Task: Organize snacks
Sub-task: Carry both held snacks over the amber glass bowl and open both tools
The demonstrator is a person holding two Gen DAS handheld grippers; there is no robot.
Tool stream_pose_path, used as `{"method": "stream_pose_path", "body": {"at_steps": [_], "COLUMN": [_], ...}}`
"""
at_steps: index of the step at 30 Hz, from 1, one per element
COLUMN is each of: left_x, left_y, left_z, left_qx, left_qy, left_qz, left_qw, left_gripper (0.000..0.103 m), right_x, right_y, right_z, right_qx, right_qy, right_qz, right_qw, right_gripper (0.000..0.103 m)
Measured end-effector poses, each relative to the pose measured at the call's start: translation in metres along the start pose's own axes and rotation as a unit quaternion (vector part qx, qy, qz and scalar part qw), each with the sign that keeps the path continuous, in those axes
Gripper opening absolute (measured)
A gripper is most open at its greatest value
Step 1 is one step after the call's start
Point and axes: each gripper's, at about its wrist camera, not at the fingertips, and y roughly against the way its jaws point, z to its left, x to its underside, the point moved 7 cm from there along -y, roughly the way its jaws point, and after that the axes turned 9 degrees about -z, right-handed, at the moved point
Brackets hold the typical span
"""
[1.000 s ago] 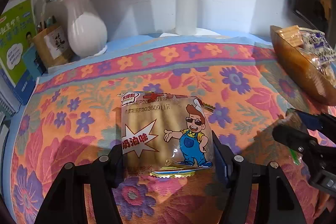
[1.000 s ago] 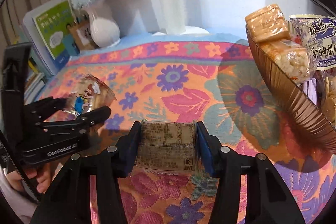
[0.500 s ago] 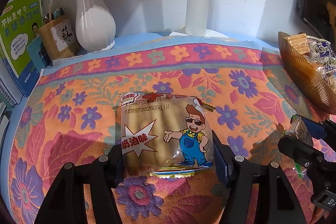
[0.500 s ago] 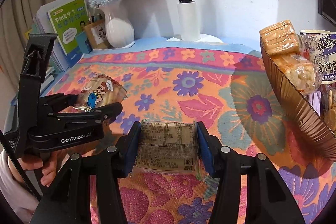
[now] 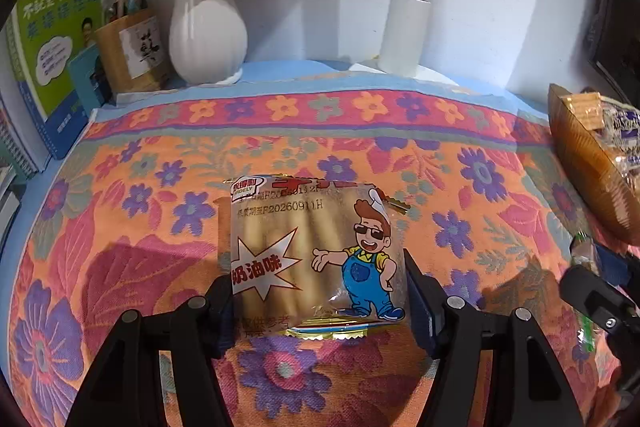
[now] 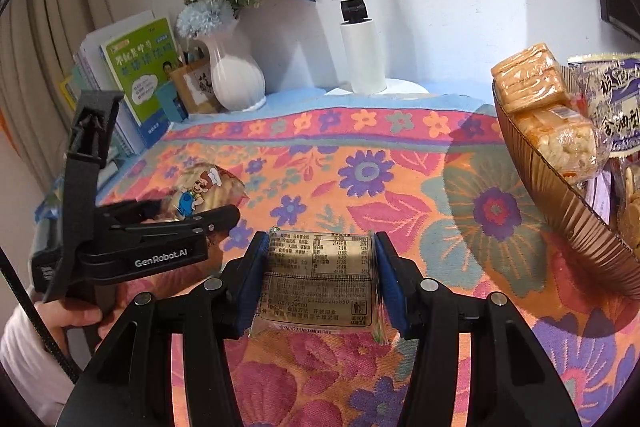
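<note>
My left gripper (image 5: 318,291) is shut on a clear biscuit packet with a cartoon man in blue overalls (image 5: 312,251), held above the floral cloth. The same packet (image 6: 204,191) and the left gripper (image 6: 224,217) show at the left of the right wrist view. My right gripper (image 6: 320,267) is shut on a small gold snack packet with printed text (image 6: 320,279). A brown ribbed snack bowl (image 6: 560,203) holding several wrapped snacks (image 6: 556,139) sits at the right; it also shows in the left wrist view (image 5: 588,171).
A floral cloth (image 5: 360,147) covers the table. At the back stand a white vase with blue flowers (image 5: 206,31), a white cylinder lamp base (image 5: 406,31), a small wooden box (image 5: 132,51) and green books (image 5: 52,35). A person's hand (image 6: 76,315) holds the left gripper.
Both grippers have pulled back and lifted slightly with their packets held; the vase and books look larger in the left view, and the bowl has slid toward the right edge.
</note>
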Motion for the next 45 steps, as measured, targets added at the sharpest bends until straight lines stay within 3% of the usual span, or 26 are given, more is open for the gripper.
{"method": "stream_pose_path", "body": {"at_steps": [5,10,18,23,27,33,38,43,44,45], "left_x": [0.009,0.008,-0.063,-0.100,-0.108,-0.093,-0.084,-0.065,-0.062,-0.061], "left_y": [0.011,0.044,0.099,0.122,0.121,0.101,0.078,0.064,0.062,0.060], "left_z": [-0.004,-0.027,-0.092,-0.164,-0.230,-0.298,-0.338,-0.372,-0.378,-0.384], "left_qx": [-0.018,0.013,0.037,0.092,0.157,0.201,0.232,0.284,0.290,0.298], "left_qy": [0.001,0.014,-0.010,-0.056,-0.095,-0.151,-0.168,-0.194,-0.198,-0.202], "left_qz": [0.019,0.019,-0.032,-0.069,-0.071,-0.046,-0.018,0.018,0.022,0.024], "left_qw": [0.9996,0.9996,0.9987,0.9917,0.9804,0.9668,0.9578,0.9388,0.9362,0.9326], "left_gripper": [0.066,0.066,0.066,0.066,0.066,0.066,0.066,0.071,0.075,0.087], "right_x": [-0.013,-0.050,-0.128,-0.168,-0.181,-0.166,-0.150,-0.135,-0.133,-0.131], "right_y": [0.021,0.067,0.117,0.144,0.153,0.160,0.147,0.123,0.119,0.115], "right_z": [-0.002,0.005,-0.022,-0.080,-0.140,-0.221,-0.261,-0.284,-0.287,-0.291], "right_qx": [-0.025,-0.033,-0.063,-0.040,0.000,0.056,0.083,0.102,0.105,0.104], "right_qy": [-0.055,-0.020,-0.016,-0.038,-0.050,-0.080,-0.098,-0.108,-0.111,-0.114], "right_qz": [-0.023,-0.078,-0.107,-0.122,-0.094,-0.056,-0.027,0.024,0.035,0.050], "right_qw": [0.998,0.996,0.992,0.991,0.994,0.994,0.991,0.989,0.988,0.987], "right_gripper": [0.051,0.051,0.051,0.051,0.051,0.051,0.051,0.054,0.065,0.076]}}
